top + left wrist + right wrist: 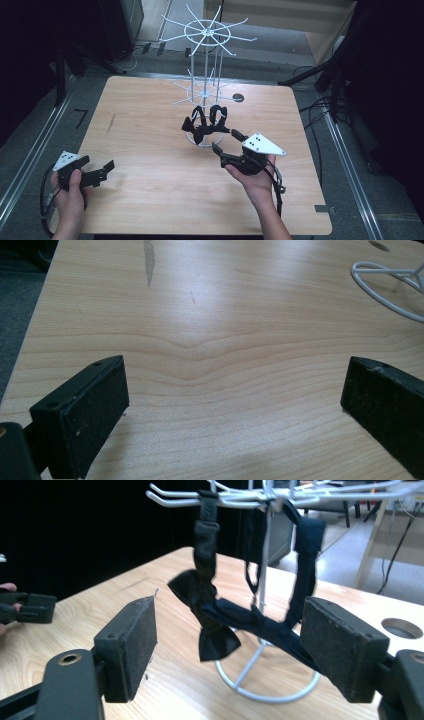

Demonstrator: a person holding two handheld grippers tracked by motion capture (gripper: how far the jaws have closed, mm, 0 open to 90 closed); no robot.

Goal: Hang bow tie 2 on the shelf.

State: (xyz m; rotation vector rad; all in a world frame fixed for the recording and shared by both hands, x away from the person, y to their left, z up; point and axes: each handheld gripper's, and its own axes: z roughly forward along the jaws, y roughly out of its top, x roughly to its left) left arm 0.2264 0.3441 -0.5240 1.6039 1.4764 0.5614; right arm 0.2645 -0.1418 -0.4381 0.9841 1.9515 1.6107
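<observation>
A black bow tie (204, 124) hangs by its strap from the lower hooks of a white wire display rack (206, 35) at the table's middle. In the right gripper view the bow tie (216, 630) dangles off a hook, its strap looped around the rack's pole (261, 587). My right gripper (227, 141) is open just right of the rack's base, pointing at the tie, and its jaws (230, 625) frame the tie without touching it. My left gripper (97, 167) rests open near the front left corner, with bare wood between its jaws (234, 380).
The wooden table (150, 150) has a round cable hole (238, 97) behind the rack. The rack's ring base (395, 280) lies far off the left gripper's right jaw. Dark equipment and cables stand around the table on the floor.
</observation>
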